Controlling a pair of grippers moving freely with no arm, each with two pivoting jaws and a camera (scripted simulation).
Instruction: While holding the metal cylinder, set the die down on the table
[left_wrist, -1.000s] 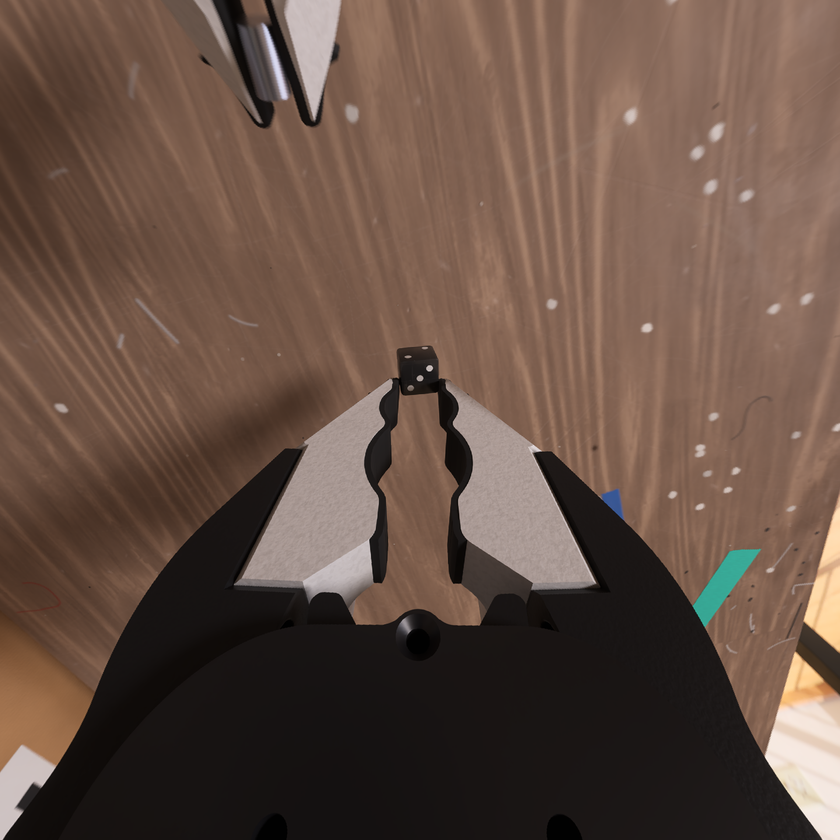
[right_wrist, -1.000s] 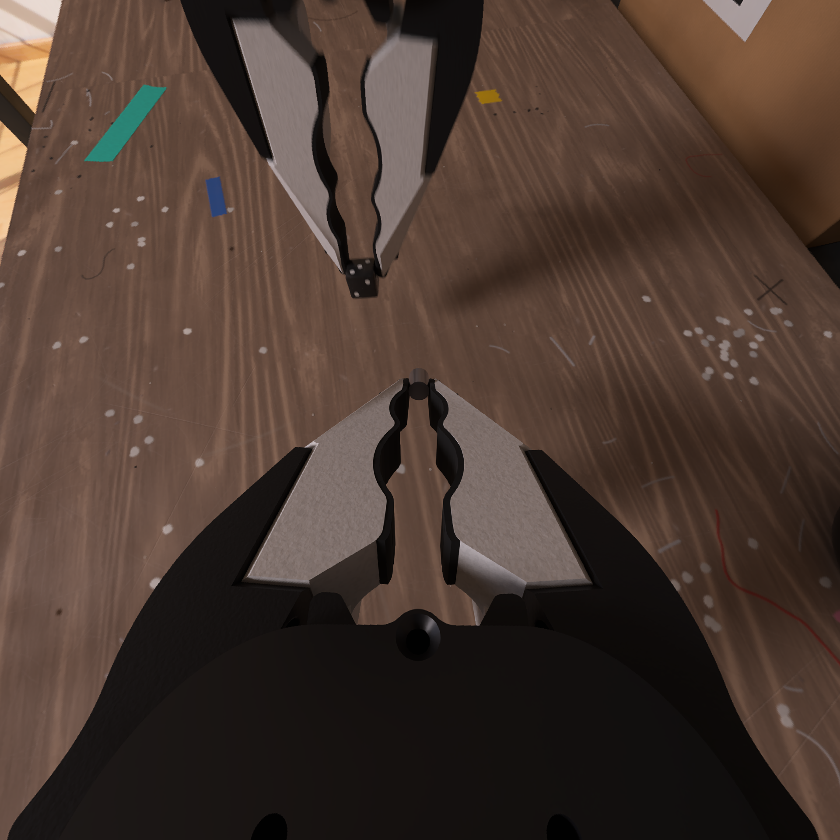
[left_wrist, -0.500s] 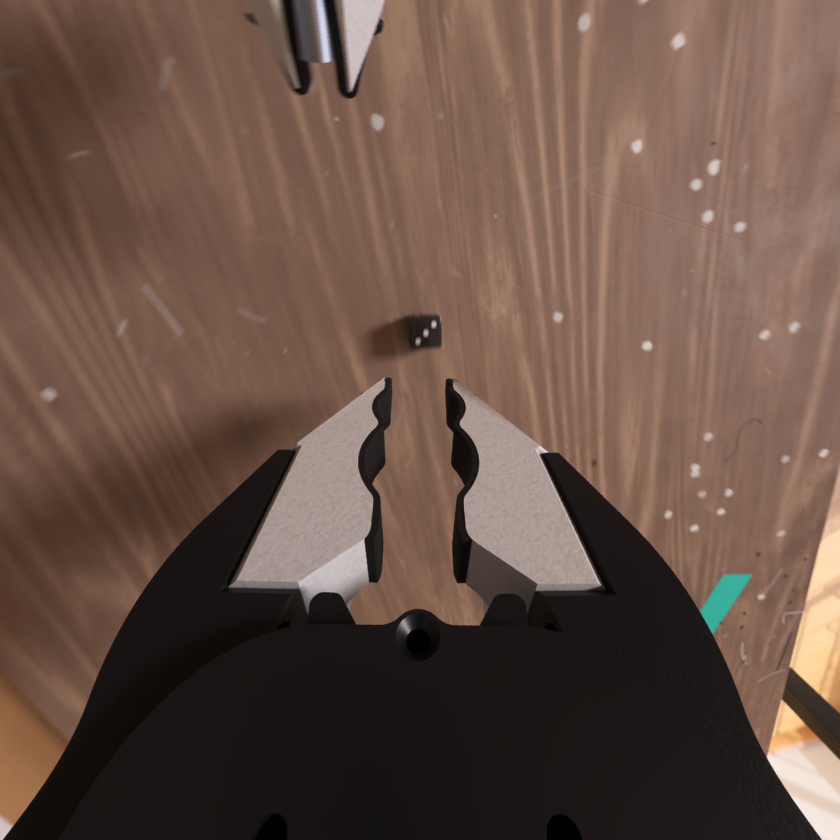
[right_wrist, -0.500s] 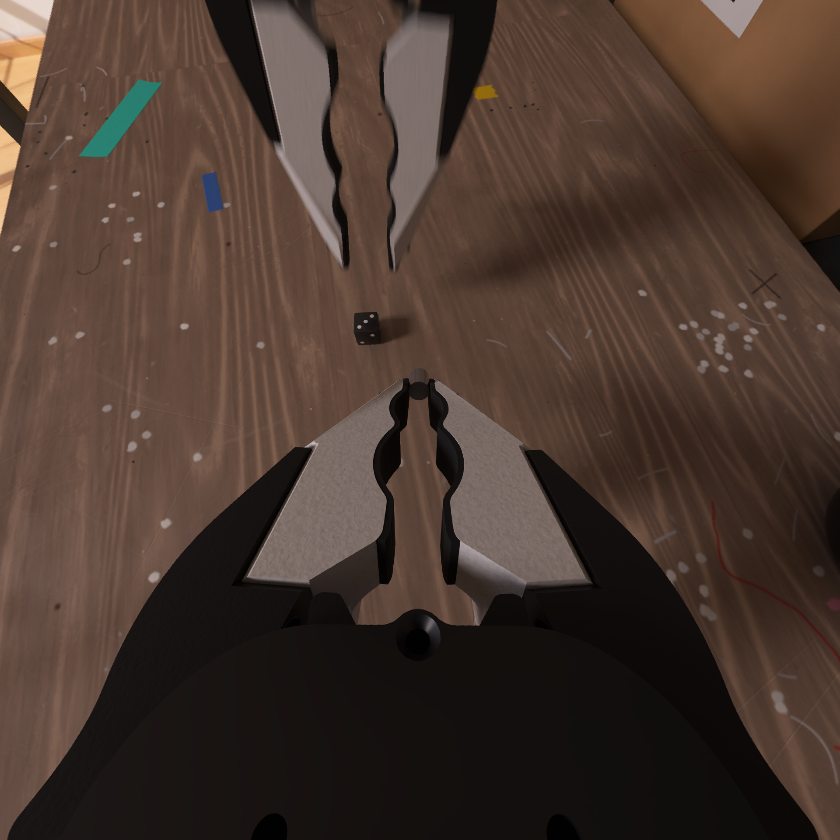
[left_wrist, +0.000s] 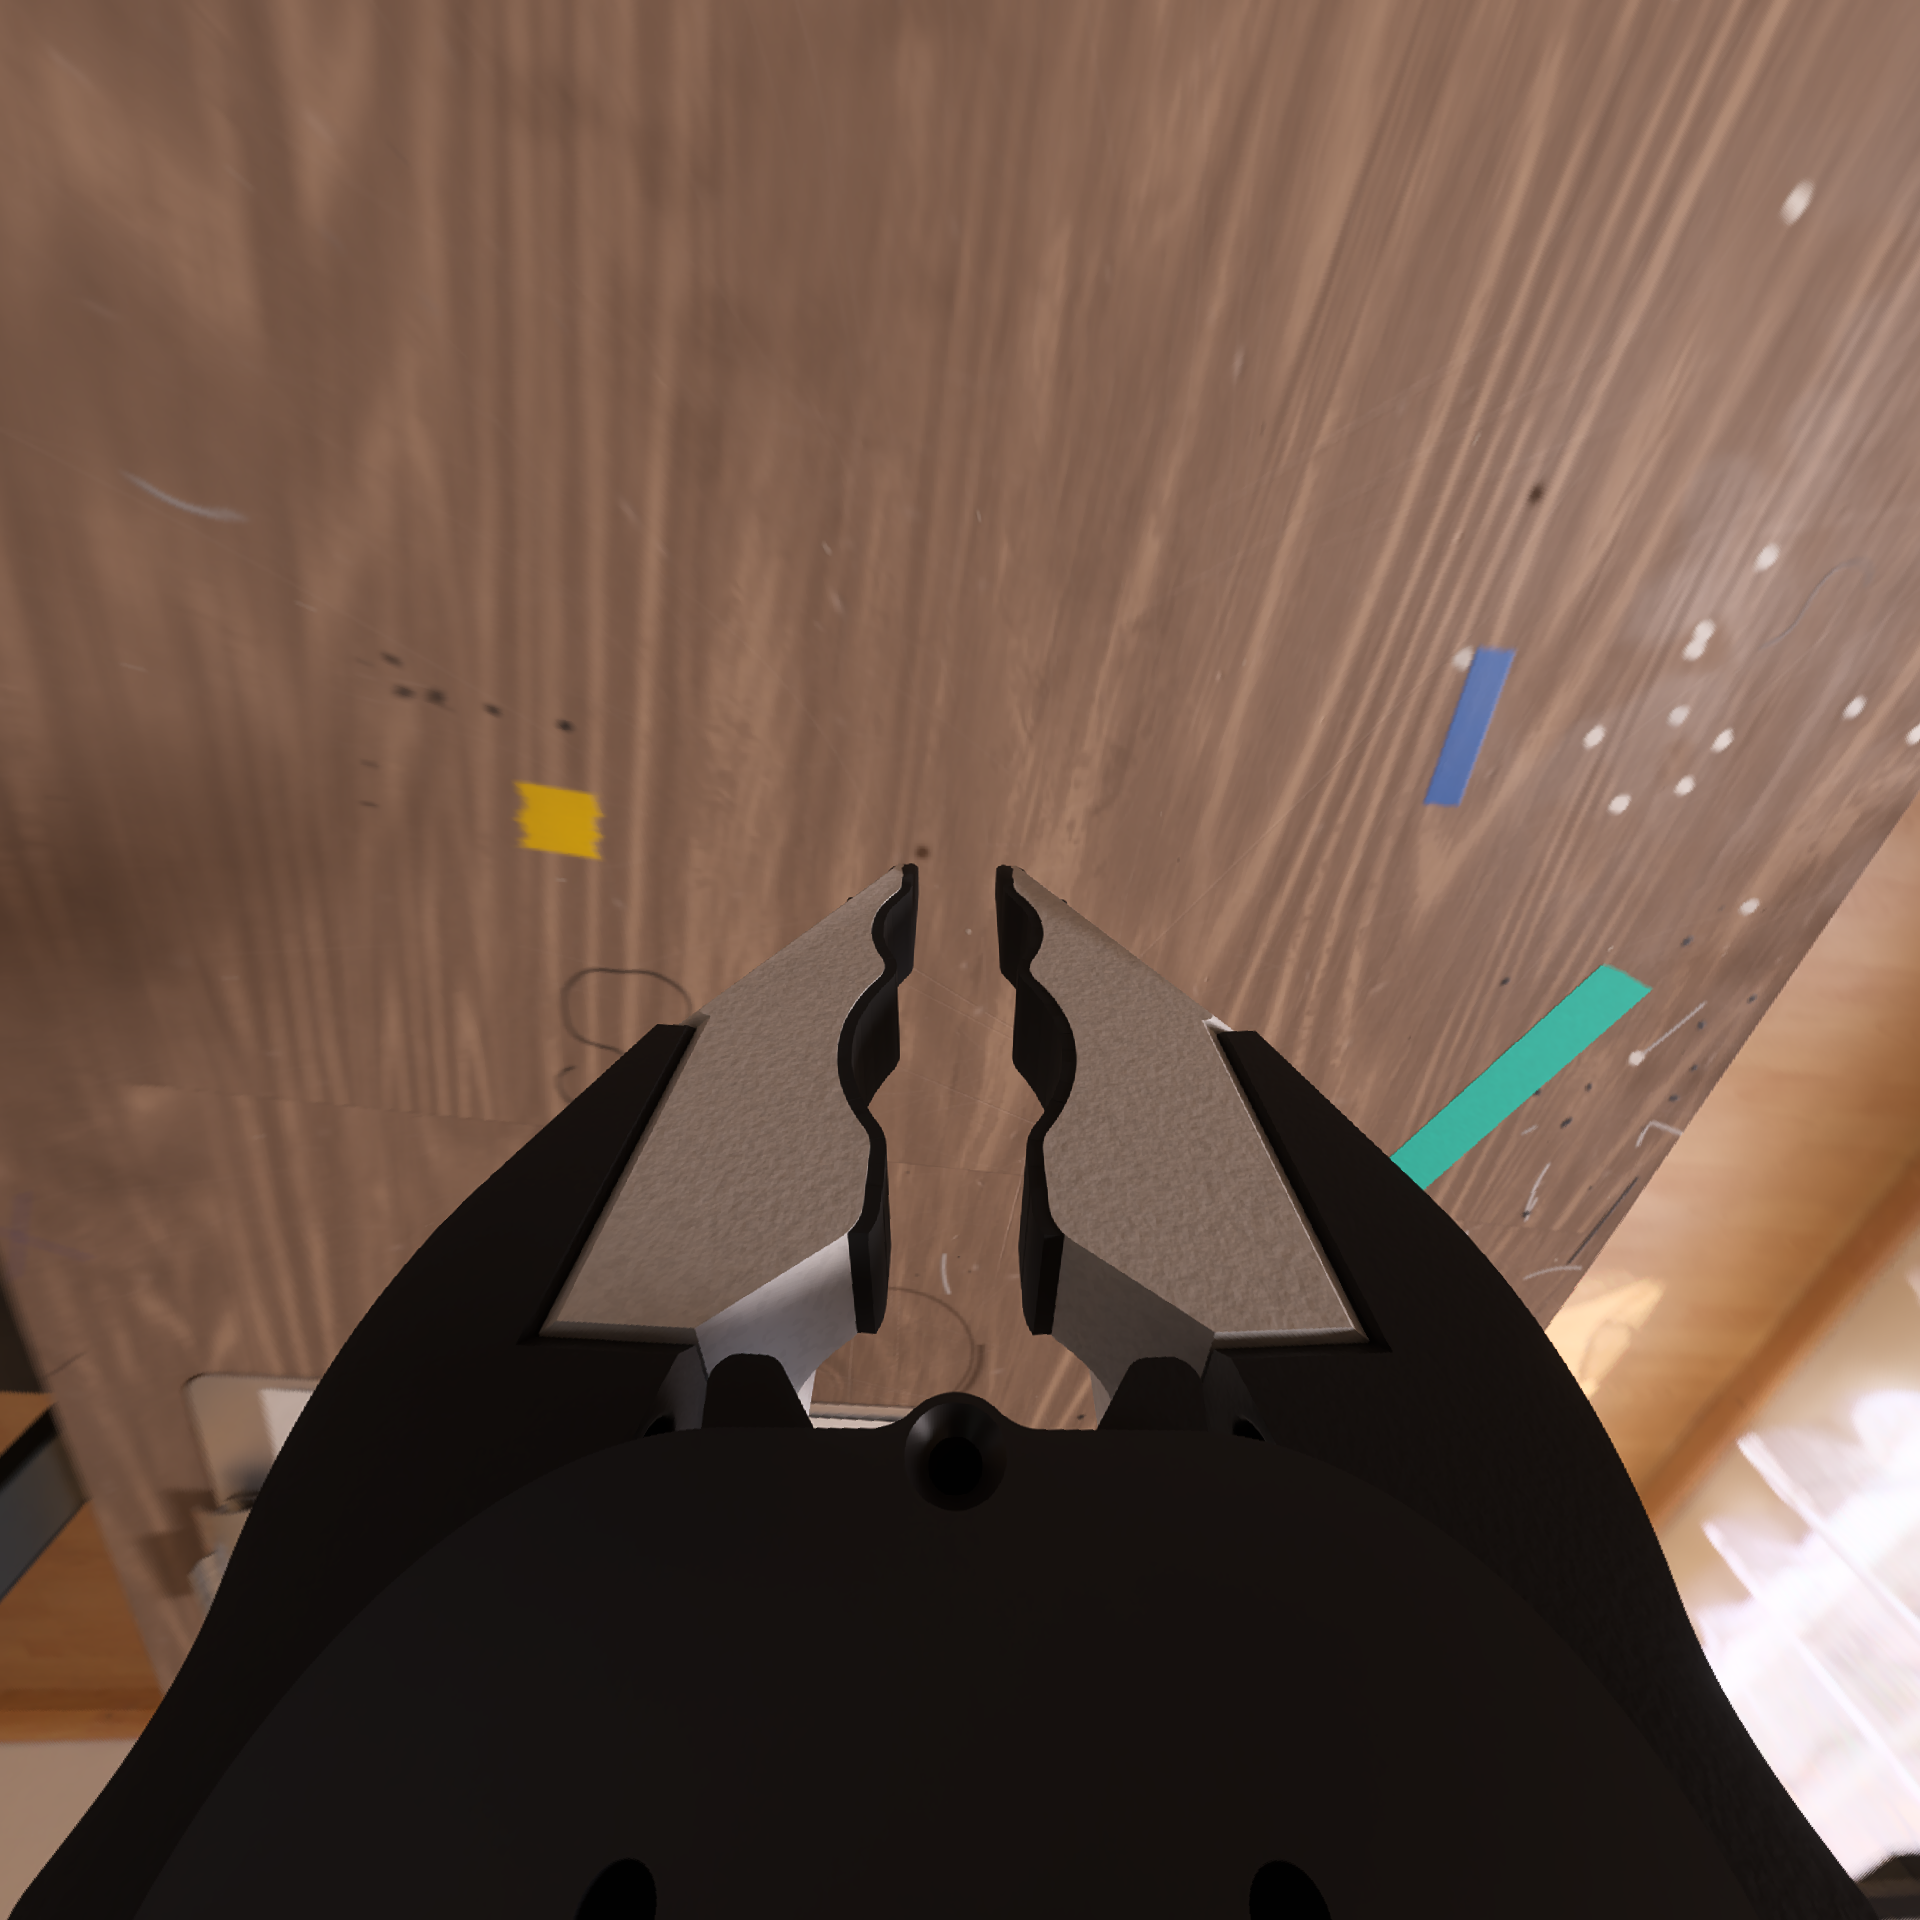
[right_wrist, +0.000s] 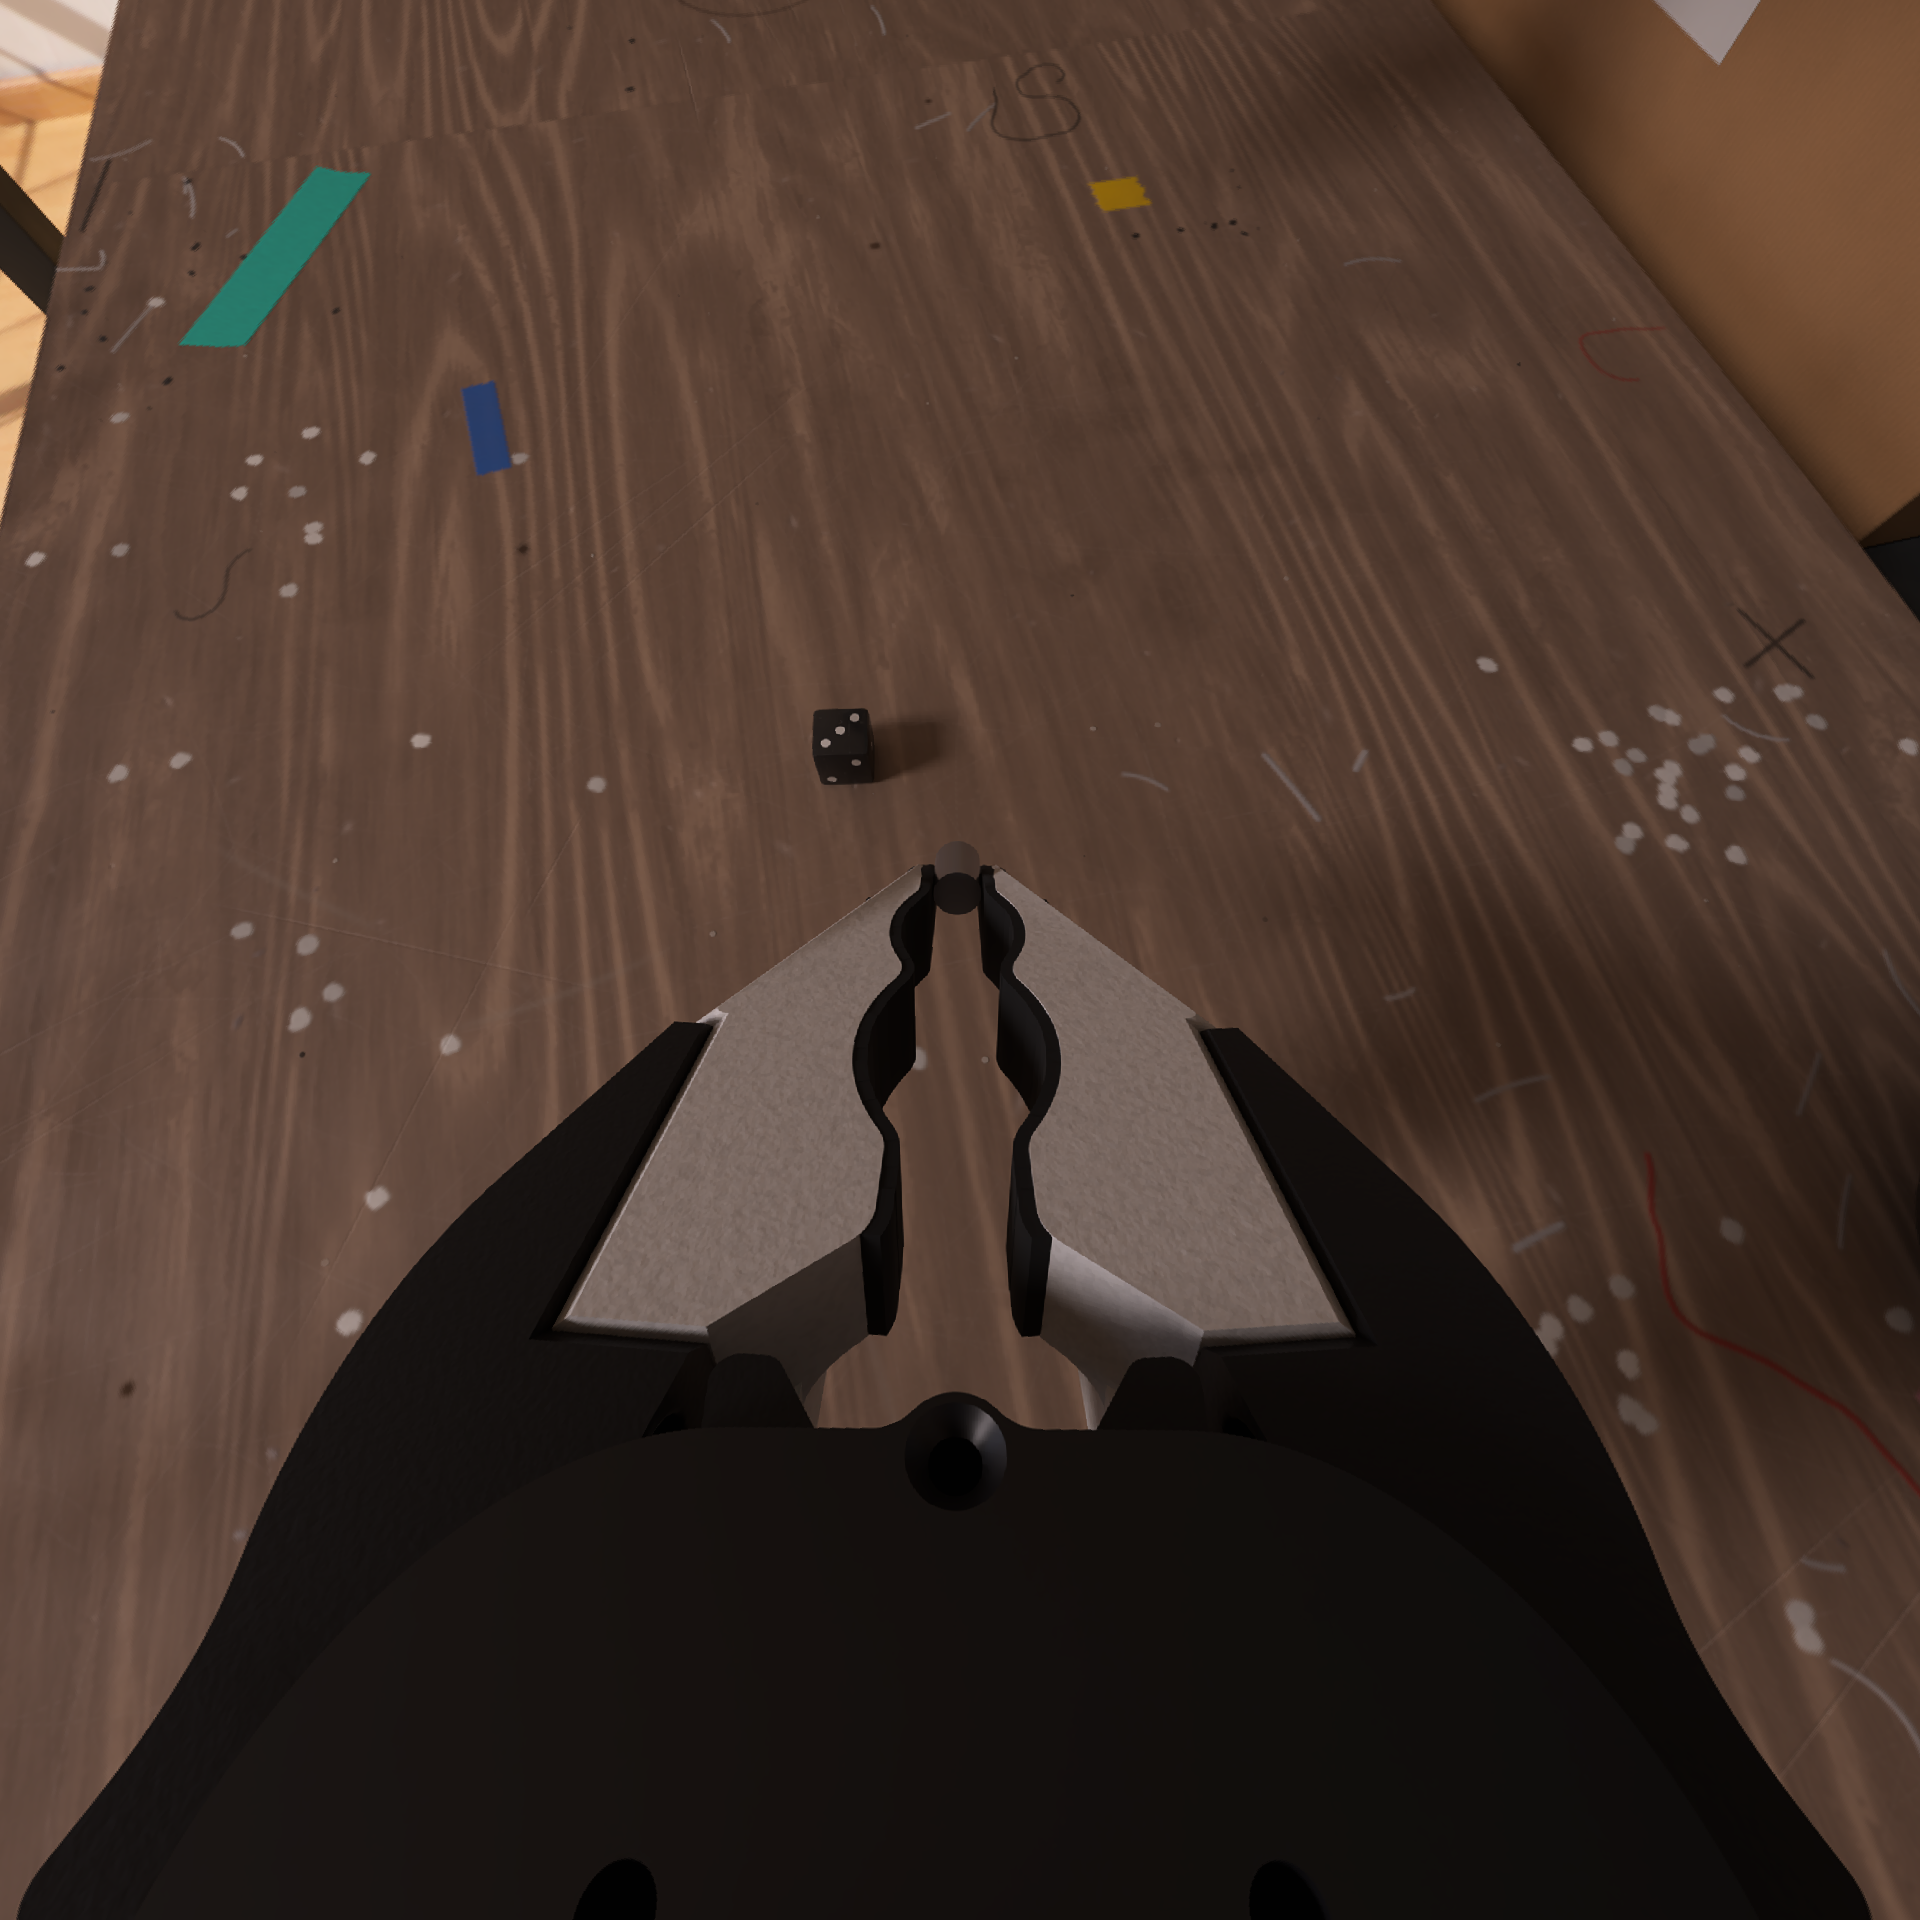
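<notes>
The black die (right_wrist: 842, 745) with white pips rests on the brown wooden table (right_wrist: 1247, 468), just beyond my right gripper's tips and slightly to their left. My right gripper (right_wrist: 956, 881) is shut on the small metal cylinder (right_wrist: 956, 878), which stands up between the fingertips above the table. My left gripper (left_wrist: 956, 881) is open and empty over bare wood; neither the die nor the other gripper shows in the left wrist view.
Tape strips lie on the table: teal (right_wrist: 275, 258), blue (right_wrist: 486, 427) and yellow (right_wrist: 1120, 194); the same show in the left wrist view as teal (left_wrist: 1522, 1072), blue (left_wrist: 1469, 725), yellow (left_wrist: 559, 820). A cardboard box (right_wrist: 1714, 208) stands at the right edge. A red wire (right_wrist: 1756, 1340) lies near right.
My left gripper opened and released the die onto the table, then pulled back out of the right wrist view. The right gripper kept its hold on the cylinder.
</notes>
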